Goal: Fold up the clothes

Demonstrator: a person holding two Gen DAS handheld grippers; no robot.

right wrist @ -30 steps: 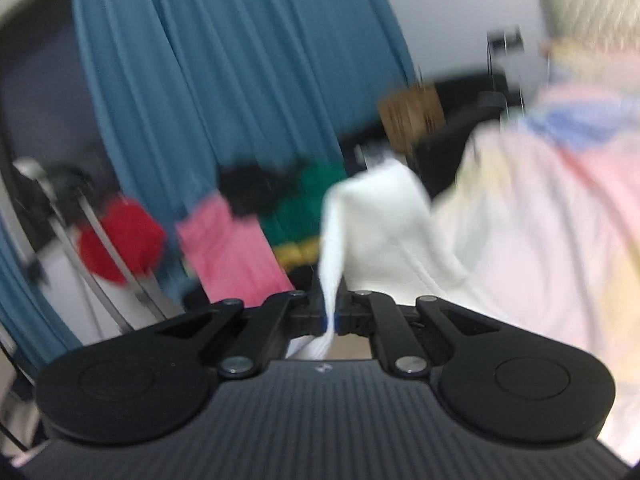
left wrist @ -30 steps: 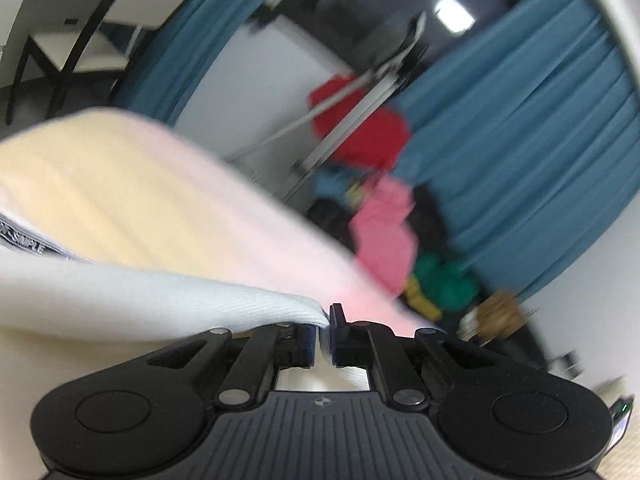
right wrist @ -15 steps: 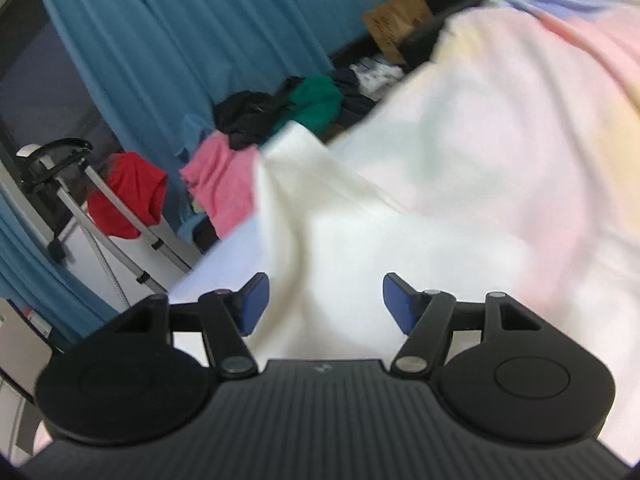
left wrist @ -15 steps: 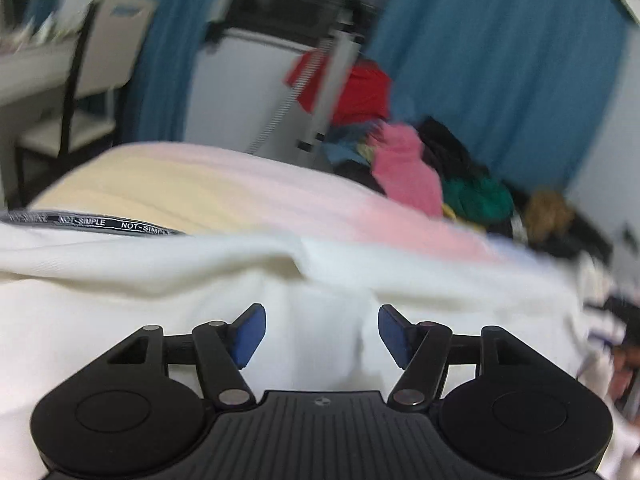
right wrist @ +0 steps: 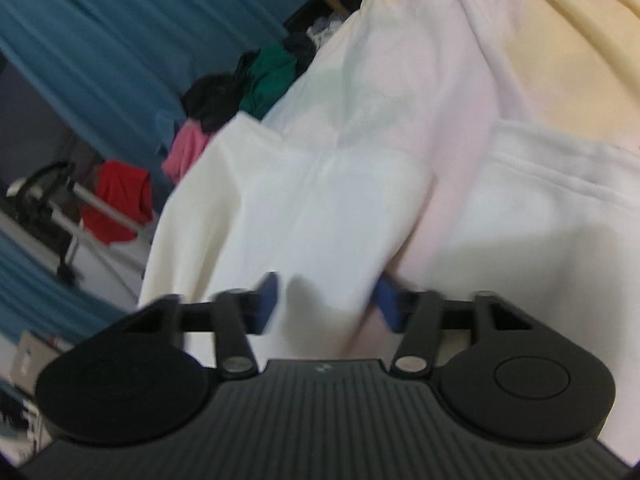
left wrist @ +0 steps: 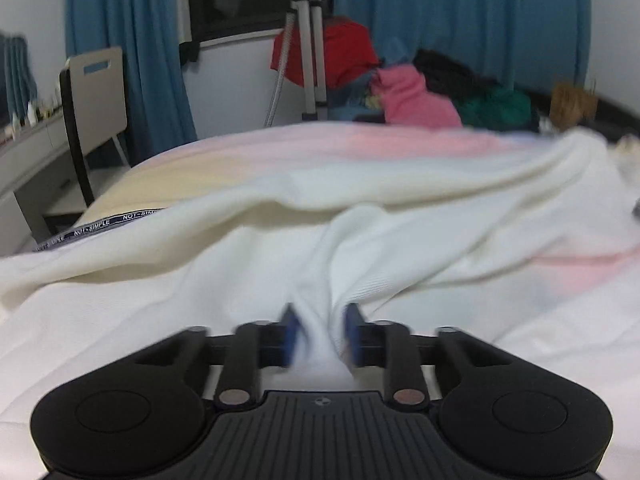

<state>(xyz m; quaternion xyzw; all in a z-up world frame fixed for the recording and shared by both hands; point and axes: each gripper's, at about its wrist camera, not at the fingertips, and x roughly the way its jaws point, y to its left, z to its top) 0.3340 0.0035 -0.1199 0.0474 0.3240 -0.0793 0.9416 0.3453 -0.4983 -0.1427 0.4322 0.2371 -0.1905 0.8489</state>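
- Dark woven band (left wrist: 100, 226) along the edge of the white garment (left wrist: 240, 280): white lettering, repeating "NOT-SIMPLE".
- No other legible text in either view.

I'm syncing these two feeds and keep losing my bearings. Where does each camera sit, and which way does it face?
Left wrist view: sits behind the left gripper, level, looking across the rumpled white cotton garment toward blue curtains; only its black fingers show.
Right wrist view: sits behind the right gripper, rolled sideways, facing the same garment on the pastel bedsheet; only its fingers show.
Shared: the garment, curtains, and the heap of red, pink and green clothes.
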